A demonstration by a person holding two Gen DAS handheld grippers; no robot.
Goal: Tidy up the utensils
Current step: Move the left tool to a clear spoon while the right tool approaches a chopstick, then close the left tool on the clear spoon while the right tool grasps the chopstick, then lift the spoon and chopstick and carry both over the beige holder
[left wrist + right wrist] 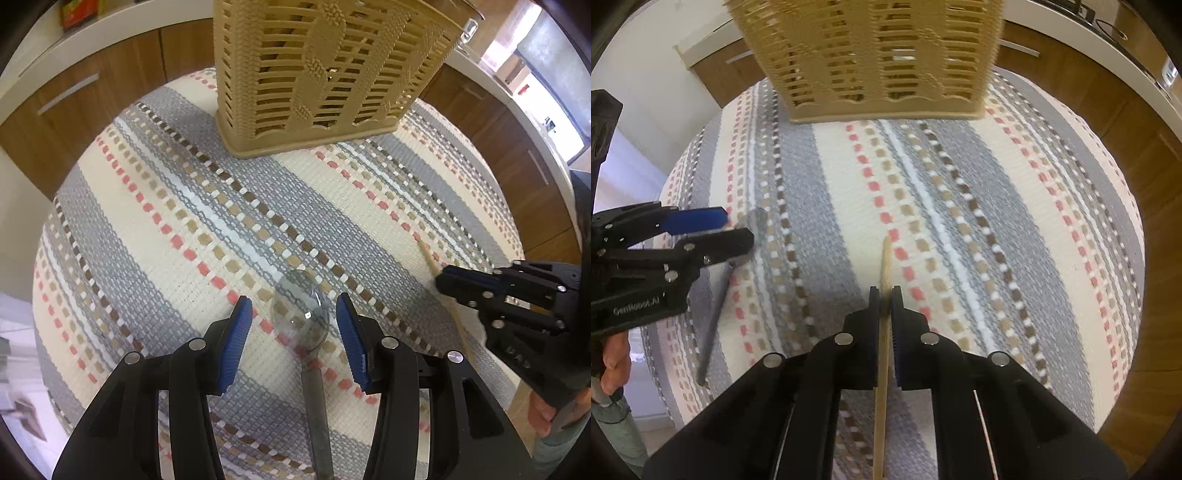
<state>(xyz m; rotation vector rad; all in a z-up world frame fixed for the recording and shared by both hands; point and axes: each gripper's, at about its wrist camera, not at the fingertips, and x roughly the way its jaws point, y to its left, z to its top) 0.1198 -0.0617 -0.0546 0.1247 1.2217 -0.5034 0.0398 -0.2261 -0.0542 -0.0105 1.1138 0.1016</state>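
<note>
Striped cloth point(155, 206) covers my surface; the spoon point(301, 314) lies between my left gripper's point(294, 314) released jaws. My right gripper point(885, 295) is clenched on a wooden stick point(885, 258). Beige basket point(871, 55) stands behind.

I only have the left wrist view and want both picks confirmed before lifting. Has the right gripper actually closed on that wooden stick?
Observer: Yes. The right wrist view shows the right gripper shut on the wooden stick, with pads pressing both sides.
Operator: Is it gripped straight?
Observer: It runs in line with the fingers, tip toward the basket.
Operator: Where does my spoon's handle end?
Observer: The spoon handle ends free on the striped cloth, behind the left gripper.
</note>
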